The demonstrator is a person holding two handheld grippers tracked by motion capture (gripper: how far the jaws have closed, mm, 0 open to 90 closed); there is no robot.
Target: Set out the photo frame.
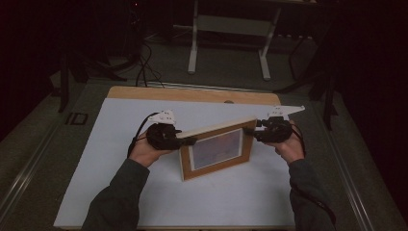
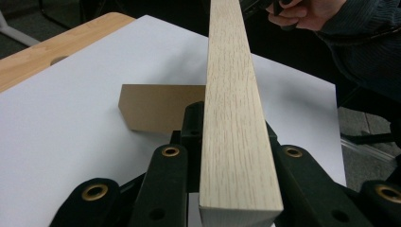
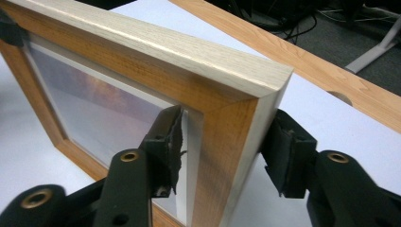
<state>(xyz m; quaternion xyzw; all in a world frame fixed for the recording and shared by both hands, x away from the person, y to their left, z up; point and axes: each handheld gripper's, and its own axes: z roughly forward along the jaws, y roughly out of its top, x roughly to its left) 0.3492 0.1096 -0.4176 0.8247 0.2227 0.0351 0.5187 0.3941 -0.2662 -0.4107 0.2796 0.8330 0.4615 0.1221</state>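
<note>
Pale oak edges one picture frame, standing upright near the middle of the desk and held at either end by two tongs. The left tongs are clamped on the frame's left end. The right tongs straddle its right end, one jaw before the glass, one behind; whether their pads press the wood cannot be told.

The desk is a light wooden top, one white sheet covering most of it and a bare strip left at the far edge. Beyond lie a dim room, a grey floor, one pale table stand and trailing cables.

The high view takes in both forearms and the frame's picture side. The left gripper view looks along the frame's top edge and shows one brown easel back propped on the sheet behind it. The right gripper view brings close the mitred corner and the glass.
</note>
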